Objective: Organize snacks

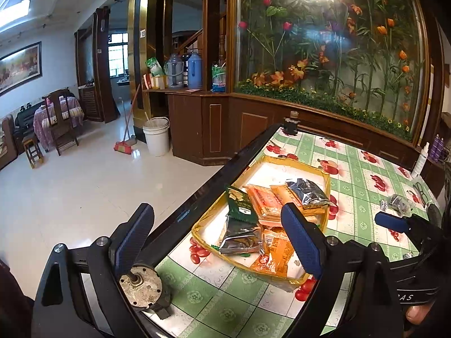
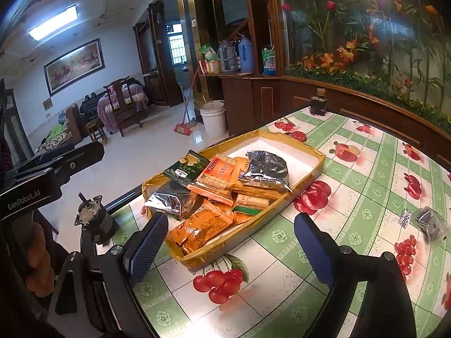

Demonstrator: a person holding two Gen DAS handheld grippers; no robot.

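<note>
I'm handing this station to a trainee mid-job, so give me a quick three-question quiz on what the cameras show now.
1. True or false: the left claw is shut on a packet.
2. Which lies in the shallow yellow-rimmed cardboard tray? A) silver foil packet B) white plastic bucket C) blue thermos
3. Fill in: the dark green snack packet lies at the tray's ____ edge, the one nearer the room's floor.

Key: 1 false; 2 A; 3 left
</note>
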